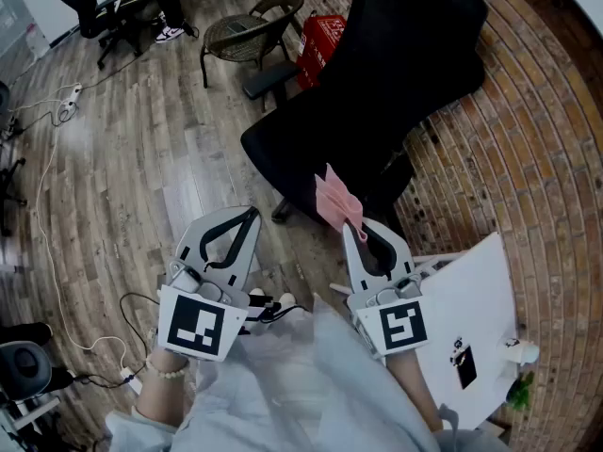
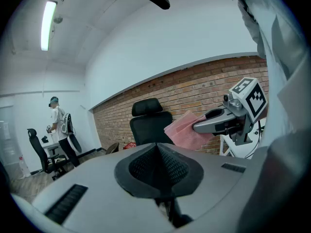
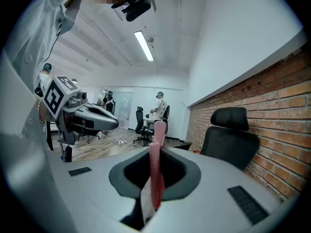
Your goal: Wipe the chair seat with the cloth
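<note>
A black office chair (image 1: 396,73) stands against the brick wall, its seat (image 1: 301,153) facing me. My right gripper (image 1: 353,222) is shut on a pink cloth (image 1: 334,199), held in the air just in front of the seat's near edge. The right gripper view shows the cloth (image 3: 155,171) pinched upright between the jaws, with the chair (image 3: 228,135) off to the right. My left gripper (image 1: 251,215) hangs to the left of the seat, shut and empty. In the left gripper view the chair (image 2: 150,125) is ahead, and the cloth (image 2: 182,132) shows at the right gripper's tip (image 2: 197,127).
A wicker chair (image 1: 250,31) and a red box (image 1: 320,40) stand behind the office chair. A white table (image 1: 471,318) is at my right, by the brick wall (image 1: 537,149). Cables (image 1: 52,252) and a power strip (image 1: 68,109) lie on the wood floor at left. People stand far back.
</note>
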Tool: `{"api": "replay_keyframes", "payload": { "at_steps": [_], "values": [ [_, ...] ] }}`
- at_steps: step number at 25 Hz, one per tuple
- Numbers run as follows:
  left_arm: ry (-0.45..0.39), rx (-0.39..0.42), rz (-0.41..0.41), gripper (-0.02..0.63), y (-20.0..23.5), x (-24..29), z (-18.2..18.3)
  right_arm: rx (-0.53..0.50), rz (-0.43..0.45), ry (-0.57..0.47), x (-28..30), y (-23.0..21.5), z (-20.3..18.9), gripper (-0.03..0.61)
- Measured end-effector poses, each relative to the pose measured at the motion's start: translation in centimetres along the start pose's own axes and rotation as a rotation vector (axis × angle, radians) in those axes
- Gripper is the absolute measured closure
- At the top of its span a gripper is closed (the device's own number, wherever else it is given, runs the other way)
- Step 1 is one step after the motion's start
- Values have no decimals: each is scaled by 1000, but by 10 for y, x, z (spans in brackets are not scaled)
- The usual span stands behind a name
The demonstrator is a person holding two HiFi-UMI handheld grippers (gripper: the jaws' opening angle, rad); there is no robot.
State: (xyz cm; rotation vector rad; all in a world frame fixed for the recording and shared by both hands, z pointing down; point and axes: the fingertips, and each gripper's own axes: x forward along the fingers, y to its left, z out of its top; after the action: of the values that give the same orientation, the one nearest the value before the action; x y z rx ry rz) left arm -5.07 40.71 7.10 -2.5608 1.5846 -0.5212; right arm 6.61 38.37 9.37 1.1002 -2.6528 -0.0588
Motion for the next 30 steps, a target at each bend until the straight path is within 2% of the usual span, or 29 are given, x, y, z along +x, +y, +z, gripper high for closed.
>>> {"api": "replay_keyframes", "payload": {
  "at_steps": [14,30],
  "values": [
    [-5,1,-12,595,2,-4,-6,15,-3,0,0,12,0,525],
    [-47,24,-46,595,22,-31,-10,34,-91,-20,-1,39,12,523]
  ]
}}
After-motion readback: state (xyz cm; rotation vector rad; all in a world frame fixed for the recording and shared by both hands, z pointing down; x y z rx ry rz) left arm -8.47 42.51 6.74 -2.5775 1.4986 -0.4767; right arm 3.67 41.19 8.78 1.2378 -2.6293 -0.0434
